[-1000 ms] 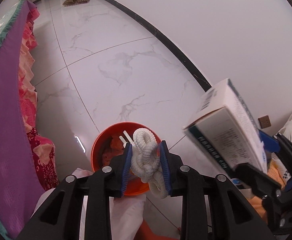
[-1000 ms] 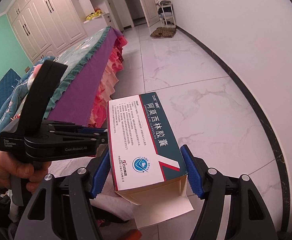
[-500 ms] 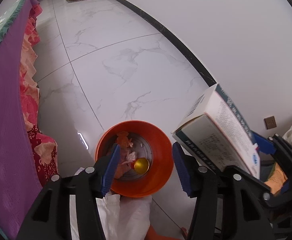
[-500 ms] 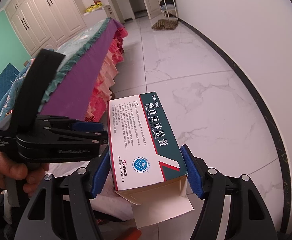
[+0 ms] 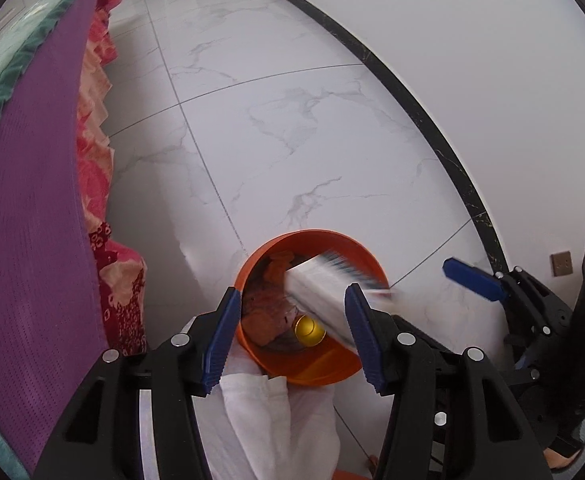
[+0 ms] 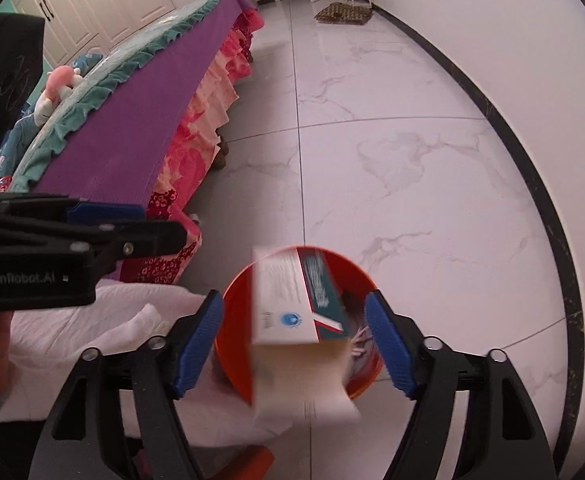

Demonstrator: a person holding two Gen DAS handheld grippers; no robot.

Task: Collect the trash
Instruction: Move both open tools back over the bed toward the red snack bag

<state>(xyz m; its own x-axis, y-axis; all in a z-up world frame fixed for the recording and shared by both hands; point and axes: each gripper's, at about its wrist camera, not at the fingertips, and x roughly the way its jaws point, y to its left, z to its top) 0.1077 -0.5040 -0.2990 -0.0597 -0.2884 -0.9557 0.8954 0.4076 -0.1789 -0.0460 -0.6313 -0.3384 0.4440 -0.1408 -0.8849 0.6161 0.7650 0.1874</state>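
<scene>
Dropping the medicine box into the orange bin is the step in hand: my right tool has its jaws opening, and the box sits blurred between them, touching neither blue pad as far as I can see, tilted over the bin's mouth. From the left wrist view the same box shows as a pale streak already inside the rim of the bin. My left tool hangs over the bin with its jaws apart and nothing between them.

Inside the bin I can make out crumpled reddish-brown scraps and a small gold round thing, so I judge the collecting is well along. Once the box settles, this item is done. A white cloth lies on the floor just beside the bin; whether it counts as trash I cannot tell.

As for writing, the box's print is smeared by motion and unreadable, though a round blue logo shows on its white face. The left tool's body reads "GenRobot.AI".
</scene>
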